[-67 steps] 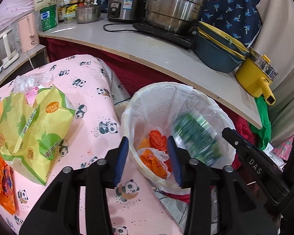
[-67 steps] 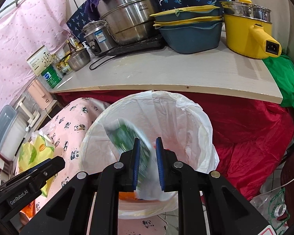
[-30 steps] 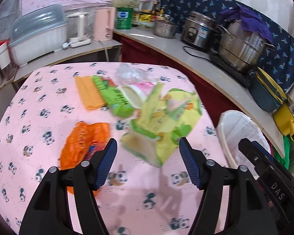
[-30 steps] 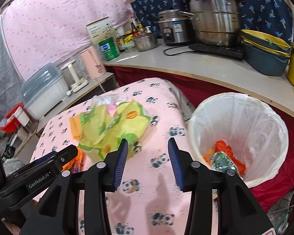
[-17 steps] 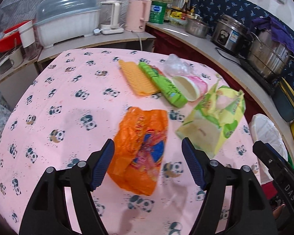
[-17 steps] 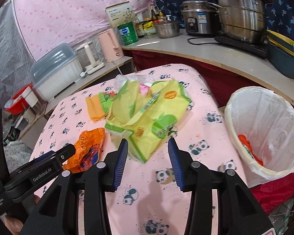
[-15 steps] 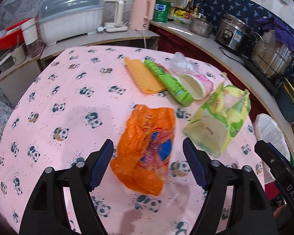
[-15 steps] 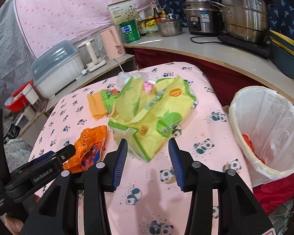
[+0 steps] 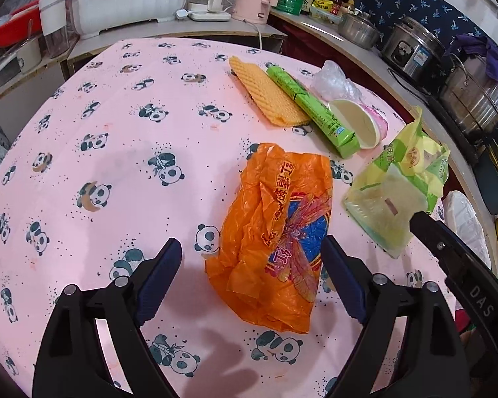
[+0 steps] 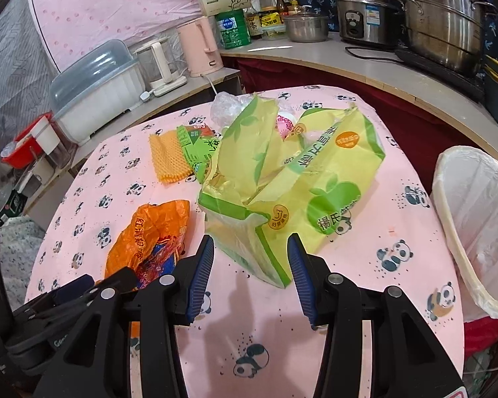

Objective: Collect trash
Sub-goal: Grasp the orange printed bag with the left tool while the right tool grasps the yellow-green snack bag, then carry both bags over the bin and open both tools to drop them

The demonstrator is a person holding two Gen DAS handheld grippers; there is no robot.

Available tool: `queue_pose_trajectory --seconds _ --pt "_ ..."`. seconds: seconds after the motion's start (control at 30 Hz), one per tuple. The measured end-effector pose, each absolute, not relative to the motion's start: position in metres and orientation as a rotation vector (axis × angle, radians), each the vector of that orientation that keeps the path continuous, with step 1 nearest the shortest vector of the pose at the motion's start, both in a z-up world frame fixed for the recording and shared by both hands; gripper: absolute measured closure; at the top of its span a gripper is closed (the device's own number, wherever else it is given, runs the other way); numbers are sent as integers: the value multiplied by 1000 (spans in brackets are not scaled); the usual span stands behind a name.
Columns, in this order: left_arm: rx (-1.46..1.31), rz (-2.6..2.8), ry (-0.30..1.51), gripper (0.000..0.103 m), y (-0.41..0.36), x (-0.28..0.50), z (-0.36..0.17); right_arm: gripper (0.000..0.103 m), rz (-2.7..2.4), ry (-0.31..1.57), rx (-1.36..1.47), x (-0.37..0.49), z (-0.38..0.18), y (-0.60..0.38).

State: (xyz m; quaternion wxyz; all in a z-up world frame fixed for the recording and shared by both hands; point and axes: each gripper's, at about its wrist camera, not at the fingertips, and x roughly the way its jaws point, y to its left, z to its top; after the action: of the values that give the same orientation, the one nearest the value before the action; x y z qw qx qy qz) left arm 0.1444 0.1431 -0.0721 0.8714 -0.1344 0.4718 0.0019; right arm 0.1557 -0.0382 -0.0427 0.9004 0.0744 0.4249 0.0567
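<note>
Away from the bin [image 10: 471, 219] now, both grippers back over the table [image 9: 83, 152], each lined up on a fresh piece of trash. Earlier, a green packet dropping into the liner from the right gripper; now only the bin's white rim at the right edge of the right view, contents hidden from here.

Left gripper [image 9: 252, 277]: jaws wide apart, just been opening further, nothing pinched. Orange bag [image 9: 279, 232] flat and crumpled on the cloth, its near end lying between the two blue pads, not pressed by either. Closer and larger than half a second ago, so a descent onto it.

Right gripper [image 10: 250, 272]: jaws apart at a middling width, empty. Near corner of the yellow-green bag [image 10: 292, 192] between the tips, seemingly untouched. Also nearer than before.

Beyond these, untouched: a yellow wafer-like sheet [image 9: 265, 94], a green box [image 9: 312, 112], a cup [image 9: 358, 122] and clear plastic [image 9: 335, 81], all near the far edge.

Meaning for the task: one item binned, next pair targeted, grasps not yet made. Likely next: close on the thin film. Possible snag: slipping, or catching cloth along with it.
</note>
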Motion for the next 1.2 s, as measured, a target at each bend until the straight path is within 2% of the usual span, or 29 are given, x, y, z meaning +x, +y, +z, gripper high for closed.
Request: queue_pose_trajectory --seconds 0.07,0.17,0.27,0.3,0.33,0.43,0.7,1.2 --pt "-283 -4 1002 26 143 147 -76 58 118 890 151 161 -47 -38" --pt "-284 -22 1025 39 143 151 -83 59 113 903 144 168 -54 -36" --pt "-274 -26 1031 54 142 154 -86 72 112 916 149 173 -59 -37" --pt "-272 -29 1032 61 142 155 -86 81 113 923 151 175 -61 -38" --pt "-273 -35 1034 71 141 156 -86 84 116 928 154 176 -62 -38" --pt "-273 -50 1032 80 140 158 -85 90 115 916 158 175 -61 -39" --pt "-227 -84 980 84 122 153 -64 97 114 861 174 166 -40 -50" --pt "-125 -201 882 84 47 136 -9 97 34 722 256 129 13 -121"
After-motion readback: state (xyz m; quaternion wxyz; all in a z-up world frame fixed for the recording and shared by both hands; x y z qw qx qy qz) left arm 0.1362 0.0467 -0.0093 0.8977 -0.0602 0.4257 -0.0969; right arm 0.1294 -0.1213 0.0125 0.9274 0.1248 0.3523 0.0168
